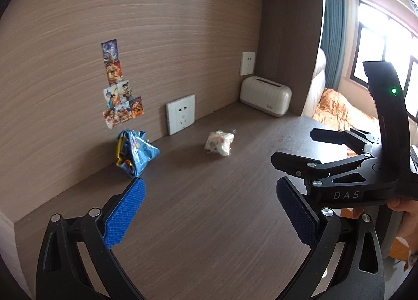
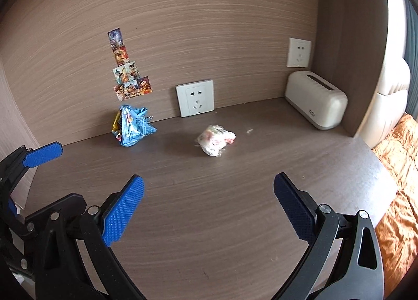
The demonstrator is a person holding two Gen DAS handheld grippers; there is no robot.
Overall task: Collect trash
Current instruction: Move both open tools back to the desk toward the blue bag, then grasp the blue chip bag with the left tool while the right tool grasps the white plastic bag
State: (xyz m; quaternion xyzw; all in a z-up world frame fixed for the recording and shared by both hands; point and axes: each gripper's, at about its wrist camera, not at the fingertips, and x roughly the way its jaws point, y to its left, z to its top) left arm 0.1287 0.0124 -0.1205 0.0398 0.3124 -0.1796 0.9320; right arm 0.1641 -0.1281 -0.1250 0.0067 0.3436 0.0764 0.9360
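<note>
A crumpled blue snack wrapper lies on the dark wood desk against the back wall; it also shows in the right wrist view. A crumpled white plastic wrapper lies mid-desk, also in the right wrist view. My left gripper is open and empty, its left pad just short of the blue wrapper. My right gripper is open and empty, short of the white wrapper. The right gripper also shows in the left wrist view, and a left gripper finger shows in the right wrist view.
A white ribbed box stands in the back right corner by a side panel. Two wall sockets and stickers are on the back wall. An orange blanket lies beyond the desk's right edge.
</note>
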